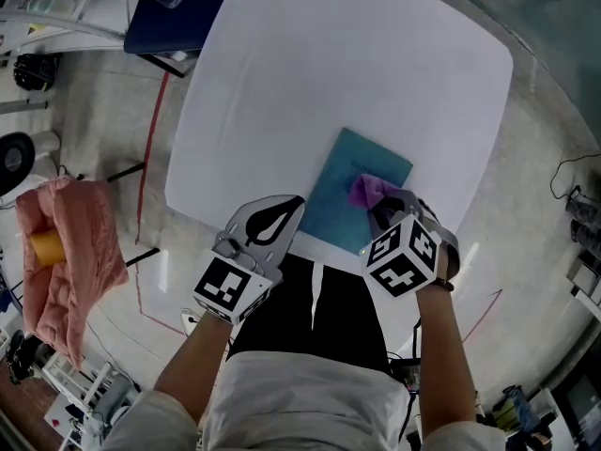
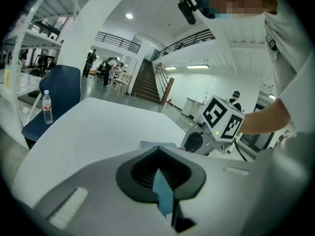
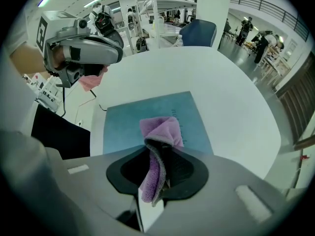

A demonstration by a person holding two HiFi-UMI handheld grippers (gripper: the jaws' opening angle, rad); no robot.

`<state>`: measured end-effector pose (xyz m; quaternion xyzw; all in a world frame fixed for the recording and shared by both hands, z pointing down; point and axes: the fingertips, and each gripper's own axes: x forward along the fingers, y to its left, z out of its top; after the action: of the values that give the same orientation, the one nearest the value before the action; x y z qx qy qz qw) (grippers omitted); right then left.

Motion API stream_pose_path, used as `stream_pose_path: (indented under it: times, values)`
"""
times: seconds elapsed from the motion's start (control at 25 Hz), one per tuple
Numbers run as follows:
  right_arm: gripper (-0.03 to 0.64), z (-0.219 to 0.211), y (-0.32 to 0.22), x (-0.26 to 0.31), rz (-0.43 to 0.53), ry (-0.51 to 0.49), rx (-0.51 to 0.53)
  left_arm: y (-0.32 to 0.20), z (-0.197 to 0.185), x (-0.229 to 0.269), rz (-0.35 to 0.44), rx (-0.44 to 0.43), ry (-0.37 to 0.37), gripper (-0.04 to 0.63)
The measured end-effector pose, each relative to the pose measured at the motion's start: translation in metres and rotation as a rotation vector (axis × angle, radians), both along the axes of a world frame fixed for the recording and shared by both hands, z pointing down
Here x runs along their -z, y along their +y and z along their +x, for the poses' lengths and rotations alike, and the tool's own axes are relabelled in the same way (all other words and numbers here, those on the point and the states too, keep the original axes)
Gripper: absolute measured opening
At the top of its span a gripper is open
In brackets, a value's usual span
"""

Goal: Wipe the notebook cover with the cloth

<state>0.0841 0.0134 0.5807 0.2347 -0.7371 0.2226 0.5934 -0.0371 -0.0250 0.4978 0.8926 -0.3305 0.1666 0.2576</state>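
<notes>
Soft, limp purple microfibre cloth (image 3: 158, 131) bunched in right tool (image 3: 160, 150) atop thin, light teal softcover notebook (image 3: 130, 119); left tool (image 2: 158, 156) nips its near edge, likely anchoring it.

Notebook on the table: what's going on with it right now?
A person works two claws over a teal notebook lying flat on the white table. The left claw is shut on the notebook's near edge, apparently to steady it. The right claw is shut on a purple cloth, which sits on the cover toward its right side. That looks like the wipe itself, mid-job.
</notes>
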Motion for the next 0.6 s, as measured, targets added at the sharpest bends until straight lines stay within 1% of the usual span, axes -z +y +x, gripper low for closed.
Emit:
stream_pose_path:
  times: [0.32, 0.6]
  values:
    - [0.098, -0.01, 0.023, -0.001, -0.035, -0.024, 0.014, 0.009, 0.004, 0.0, 0.005, -0.005, 0.006, 0.0]
    - [0.098, -0.018, 0.04, 0.0, -0.045, -0.038, 0.021, 0.016, 0.002, 0.002, 0.004, 0.003, 0.001, 0.0]
